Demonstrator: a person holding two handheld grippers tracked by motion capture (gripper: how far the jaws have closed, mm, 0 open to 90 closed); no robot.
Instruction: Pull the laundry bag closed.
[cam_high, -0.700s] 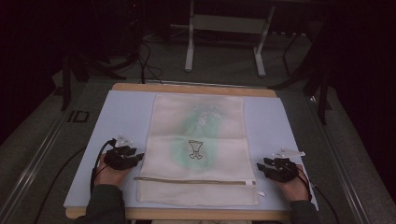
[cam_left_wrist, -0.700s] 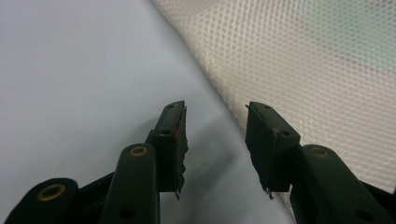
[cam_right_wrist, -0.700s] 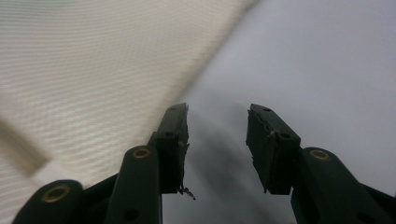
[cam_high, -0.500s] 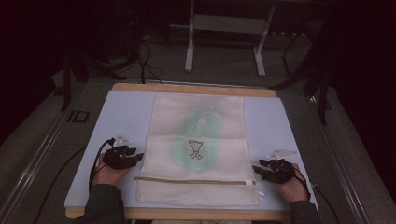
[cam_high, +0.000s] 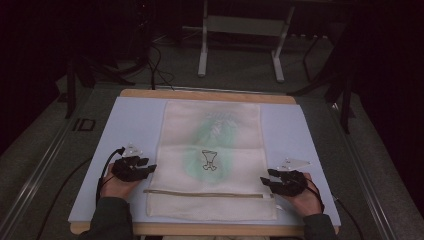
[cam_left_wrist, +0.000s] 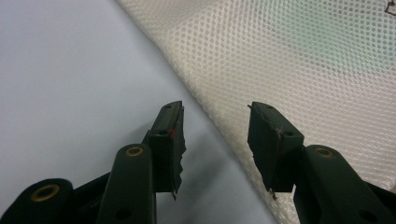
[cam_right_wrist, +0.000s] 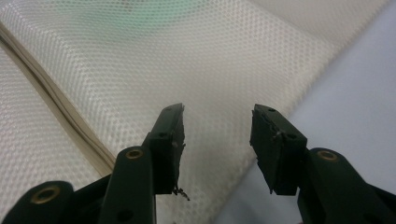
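Note:
A cream mesh bag (cam_high: 210, 145) lies flat on a pale blue mat (cam_high: 135, 125), with something green and a small drawing showing through it. Its zipper (cam_high: 207, 194) runs across near the front edge. My left gripper (cam_high: 151, 166) sits open at the bag's left edge. In the left gripper view that edge of the mesh (cam_left_wrist: 303, 60) runs slantwise between the open jaws (cam_left_wrist: 215, 112) above the mat (cam_left_wrist: 70, 70). My right gripper (cam_high: 263, 181) is open at the bag's right edge, near the zipper's end. Its jaws (cam_right_wrist: 217, 114) hover over the mesh (cam_right_wrist: 187, 60), with the zipper (cam_right_wrist: 56, 107) to their left.
The mat covers a wooden table whose far rim (cam_high: 205, 93) shows at the back. Beyond it stand a white metal frame (cam_high: 240, 25) and dark cables (cam_high: 155, 65) on the floor. Bare mat lies on both sides of the bag.
My right gripper has moved left, up to the bag's right edge. My left gripper has hardly shifted.

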